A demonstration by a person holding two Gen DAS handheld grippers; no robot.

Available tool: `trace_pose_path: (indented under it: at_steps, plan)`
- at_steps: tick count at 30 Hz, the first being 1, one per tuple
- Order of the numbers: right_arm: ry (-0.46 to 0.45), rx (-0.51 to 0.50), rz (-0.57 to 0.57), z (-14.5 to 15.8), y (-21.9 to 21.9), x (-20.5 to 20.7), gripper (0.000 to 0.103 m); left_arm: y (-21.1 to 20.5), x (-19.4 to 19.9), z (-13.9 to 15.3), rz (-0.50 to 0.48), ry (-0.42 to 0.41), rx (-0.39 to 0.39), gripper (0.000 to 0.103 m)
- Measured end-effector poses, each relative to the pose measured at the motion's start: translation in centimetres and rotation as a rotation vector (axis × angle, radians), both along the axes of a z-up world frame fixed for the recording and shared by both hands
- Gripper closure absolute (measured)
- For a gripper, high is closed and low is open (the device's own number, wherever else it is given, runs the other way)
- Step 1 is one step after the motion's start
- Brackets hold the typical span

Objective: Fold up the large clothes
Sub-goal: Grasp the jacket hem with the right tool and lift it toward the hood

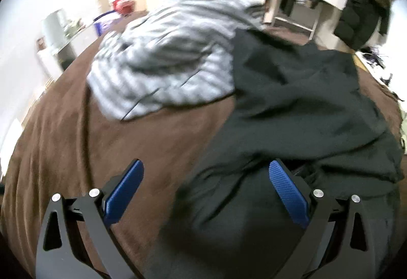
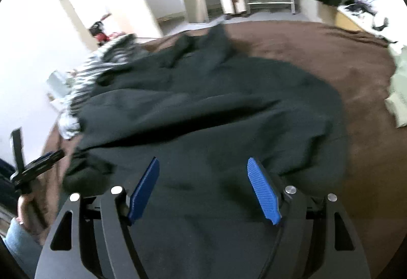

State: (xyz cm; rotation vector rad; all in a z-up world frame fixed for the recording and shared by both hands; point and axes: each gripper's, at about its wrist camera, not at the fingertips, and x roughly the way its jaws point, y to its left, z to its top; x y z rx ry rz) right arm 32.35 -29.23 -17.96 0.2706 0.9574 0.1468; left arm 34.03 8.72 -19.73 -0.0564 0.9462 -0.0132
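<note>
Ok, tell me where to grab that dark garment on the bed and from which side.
Take the dark garment at its near hem, where the cloth lies bunched just ahead of the right gripper. Come from the near bed edge, angled down, jaws open. That raised fold probably gives a pinchable ridge; the far end abuts the striped garment on the brown bedspread.

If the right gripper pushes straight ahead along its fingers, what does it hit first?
Most likely the black garment: it fills the space ahead of the open right gripper, lying on the brown bed cover. Depth is unclear.
</note>
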Motion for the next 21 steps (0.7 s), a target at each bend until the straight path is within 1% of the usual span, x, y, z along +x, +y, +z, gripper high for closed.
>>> trace_pose_path:
  at_steps: [2,3,4,6,9,11,16,18,19,20,21]
  plan:
    - [0.01,0.081,0.026,-1.2,2.5,-0.1,0.032,-0.9,0.8,0.6,-0.025,-0.013,-0.009,0.006]
    - [0.029,0.114,0.032,-2.1,3.7,0.1,0.034,-1.4,1.5,0.9,-0.046,-0.022,-0.017,0.006]
    - [0.043,0.147,0.039,-2.9,4.6,0.2,0.04,-1.6,1.9,1.0,-0.058,-0.026,-0.019,0.006]
    - [0.062,0.21,0.041,-4.4,6.4,0.3,0.042,-2.5,3.2,1.5,-0.1,-0.036,-0.019,0.006]
    - [0.08,0.266,0.031,-5.8,8.3,0.4,0.047,-3.9,4.7,1.7,-0.165,-0.044,-0.005,0.007]
    - [0.059,0.303,-0.003,-6.2,8.7,1.0,0.048,-4.9,6.0,1.7,-0.204,-0.041,0.009,0.006]
    - [0.037,0.384,-0.093,-6.7,8.0,2.9,0.048,-6.1,8.7,1.3,-0.261,-0.003,-0.014,0.006]
    - [0.031,0.409,-0.126,-6.8,7.6,3.3,0.057,-6.2,9.6,0.9,-0.26,0.02,-0.031,0.006]
    - [0.036,0.406,-0.134,-7.0,7.6,3.6,0.067,-6.2,9.9,0.7,-0.259,0.029,-0.034,0.007]
    - [0.041,0.407,-0.139,-7.1,7.5,3.6,0.077,-6.2,10.4,0.3,-0.259,0.043,-0.04,0.01]
    - [0.048,0.413,-0.147,-7.4,7.4,3.7,0.082,-6.3,10.7,-0.1,-0.261,0.056,-0.038,0.013]
